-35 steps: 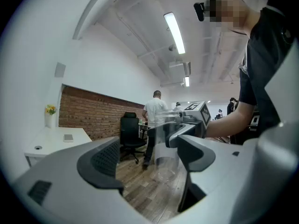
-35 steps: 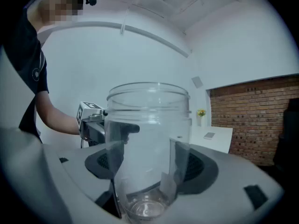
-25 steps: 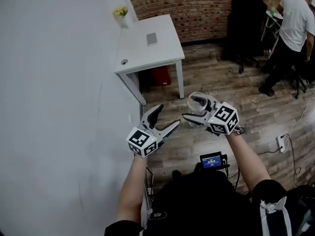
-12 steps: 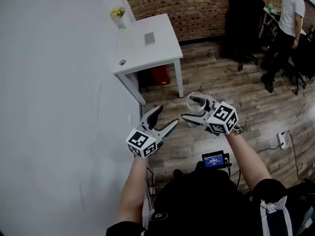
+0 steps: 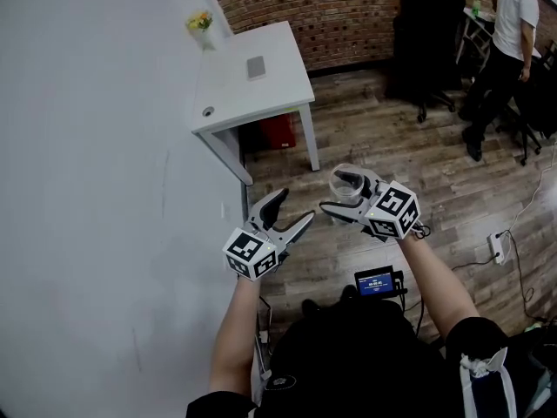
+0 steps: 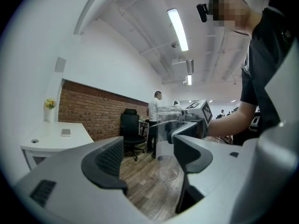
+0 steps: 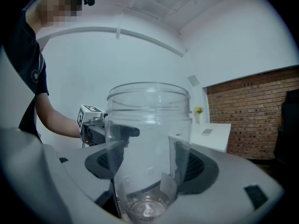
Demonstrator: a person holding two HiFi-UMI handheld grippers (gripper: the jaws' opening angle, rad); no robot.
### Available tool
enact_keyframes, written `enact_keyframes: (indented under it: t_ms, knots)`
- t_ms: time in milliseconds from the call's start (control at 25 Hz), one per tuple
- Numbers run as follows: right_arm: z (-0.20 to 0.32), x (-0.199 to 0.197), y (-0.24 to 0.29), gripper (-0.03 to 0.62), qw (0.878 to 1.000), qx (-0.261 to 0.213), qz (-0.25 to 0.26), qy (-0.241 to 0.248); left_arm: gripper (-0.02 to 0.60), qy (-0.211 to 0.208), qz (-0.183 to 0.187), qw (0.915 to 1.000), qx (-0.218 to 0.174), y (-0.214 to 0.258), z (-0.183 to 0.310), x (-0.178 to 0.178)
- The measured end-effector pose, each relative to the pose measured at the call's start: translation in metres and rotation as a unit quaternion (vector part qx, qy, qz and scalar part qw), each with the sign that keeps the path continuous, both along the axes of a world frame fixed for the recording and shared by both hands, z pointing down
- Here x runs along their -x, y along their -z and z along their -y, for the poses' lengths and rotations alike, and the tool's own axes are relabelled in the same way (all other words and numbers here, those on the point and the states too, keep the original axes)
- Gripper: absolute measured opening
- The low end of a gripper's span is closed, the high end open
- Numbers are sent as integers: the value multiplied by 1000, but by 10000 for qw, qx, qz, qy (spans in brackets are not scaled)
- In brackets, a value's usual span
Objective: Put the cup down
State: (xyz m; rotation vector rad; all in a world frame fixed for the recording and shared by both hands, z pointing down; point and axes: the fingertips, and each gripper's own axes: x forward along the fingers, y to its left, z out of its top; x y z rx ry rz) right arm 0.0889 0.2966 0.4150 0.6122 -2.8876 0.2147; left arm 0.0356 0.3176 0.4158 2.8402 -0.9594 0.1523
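A clear plastic cup [image 5: 346,184] is held upright in the air over the wooden floor, with my right gripper [image 5: 335,194] shut on its sides. In the right gripper view the cup [image 7: 149,143] fills the space between both pads and looks empty. My left gripper [image 5: 294,205] hangs a little to the left of the cup and lower, apart from it. Its jaws are closing, with nothing between them. The left gripper view looks past its own empty jaws [image 6: 149,160] at the cup [image 6: 168,139] in the other gripper.
A white table [image 5: 252,85] stands against the wall ahead, with a phone [image 5: 255,66] and yellow flowers [image 5: 199,22] on it and a red bin [image 5: 277,131] beneath. A black chair [image 5: 426,33] and a standing person [image 5: 505,24] are at the back right. A power strip [image 5: 498,248] lies on the floor.
My left gripper's jaws have narrowed a little. The cup stays gripped in the right gripper at much the same place. The person at the back right has shifted.
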Motion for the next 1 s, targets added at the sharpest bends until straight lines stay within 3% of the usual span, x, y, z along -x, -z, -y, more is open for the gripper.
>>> enact_keyframes:
  t_ms: [440, 720, 1000]
  knots:
    - [24, -30, -6, 356, 9998, 82, 110, 143, 341, 138, 353, 9993, 62, -8, 21, -25]
    - [51, -40, -20, 356, 9997, 220, 137, -22, 341, 232, 276, 9993, 110, -19, 49, -20]
    - [96, -26, -36, 356, 9995, 293, 26, -139, 341, 139, 127, 9995, 259, -45, 103, -1]
